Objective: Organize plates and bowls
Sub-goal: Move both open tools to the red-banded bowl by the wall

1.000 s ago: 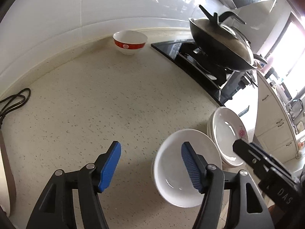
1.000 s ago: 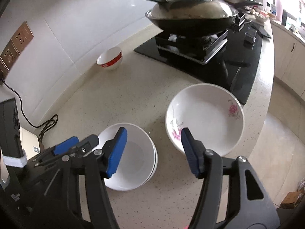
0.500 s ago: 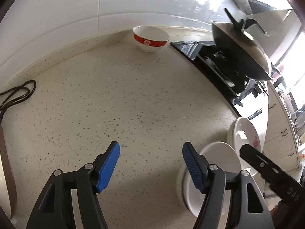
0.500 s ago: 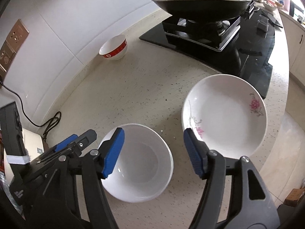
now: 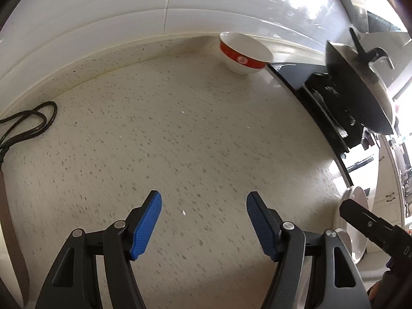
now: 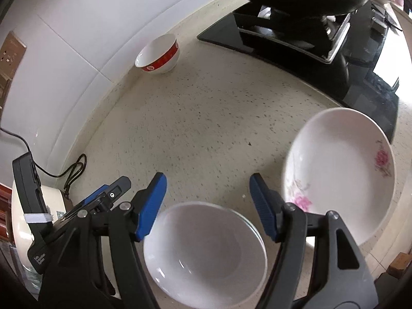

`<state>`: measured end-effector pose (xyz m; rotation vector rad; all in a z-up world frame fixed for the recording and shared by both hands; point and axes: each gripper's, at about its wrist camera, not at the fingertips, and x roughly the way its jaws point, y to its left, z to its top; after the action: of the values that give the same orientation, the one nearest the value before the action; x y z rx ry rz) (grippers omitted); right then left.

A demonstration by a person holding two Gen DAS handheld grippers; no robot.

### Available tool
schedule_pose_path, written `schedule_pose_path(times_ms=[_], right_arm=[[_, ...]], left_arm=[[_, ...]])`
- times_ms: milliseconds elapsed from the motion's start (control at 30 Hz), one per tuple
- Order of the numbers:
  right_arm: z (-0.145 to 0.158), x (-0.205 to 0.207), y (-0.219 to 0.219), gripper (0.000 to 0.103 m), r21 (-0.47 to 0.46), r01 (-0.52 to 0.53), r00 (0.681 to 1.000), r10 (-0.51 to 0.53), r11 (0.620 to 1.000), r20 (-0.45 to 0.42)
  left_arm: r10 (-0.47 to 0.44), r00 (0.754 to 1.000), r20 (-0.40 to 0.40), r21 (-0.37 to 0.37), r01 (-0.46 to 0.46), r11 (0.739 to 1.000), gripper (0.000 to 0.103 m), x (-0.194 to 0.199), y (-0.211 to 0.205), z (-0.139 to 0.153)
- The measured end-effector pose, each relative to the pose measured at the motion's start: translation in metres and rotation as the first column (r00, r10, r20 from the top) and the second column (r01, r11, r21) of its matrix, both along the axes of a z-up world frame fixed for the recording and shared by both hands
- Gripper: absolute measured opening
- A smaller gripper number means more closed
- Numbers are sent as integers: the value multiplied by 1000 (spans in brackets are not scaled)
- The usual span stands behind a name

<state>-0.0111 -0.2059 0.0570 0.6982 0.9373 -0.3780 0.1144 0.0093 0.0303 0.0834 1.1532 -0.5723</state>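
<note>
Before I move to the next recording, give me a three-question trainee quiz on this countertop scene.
1. True or false: the red-banded bowl sits close to the wall, apart from the other dishes.
2. Which dish carries a pink flower print? A) the plain white bowl B) the wide plate C) the red-banded bowl
3. Fill in: the black wok sits on the ____.

Key: 1 true. 2 B. 3 stove.
</note>
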Motion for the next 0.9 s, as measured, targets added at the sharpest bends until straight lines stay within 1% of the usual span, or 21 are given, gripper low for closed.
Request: schedule_pose_path(times_ms=[100, 133, 467, 733, 900], right_arm=[[-2, 18, -6, 71, 42, -13, 1000, 14, 999, -12], [-2, 23, -8, 71, 43, -21, 1000, 22, 999, -12], [7, 97, -30, 71, 28, -80, 997, 81, 996, -19], [-2, 150, -52, 71, 26, -79, 996, 81, 997, -47], [-2, 177, -62, 71, 7, -73, 997, 73, 997, -41]], left_arm=[[22, 1000, -5, -3, -22, 1000, 69, 12, -1, -2], [26, 1000, -4, -3, -26, 1000, 69, 15, -1, -2], [65, 998, -8, 4, -65, 998, 69, 47, -6, -9], [96, 995, -11, 5, -96, 995, 69, 71, -7, -24], [120, 993, -9, -2, -120, 993, 69, 82, -6, -27]])
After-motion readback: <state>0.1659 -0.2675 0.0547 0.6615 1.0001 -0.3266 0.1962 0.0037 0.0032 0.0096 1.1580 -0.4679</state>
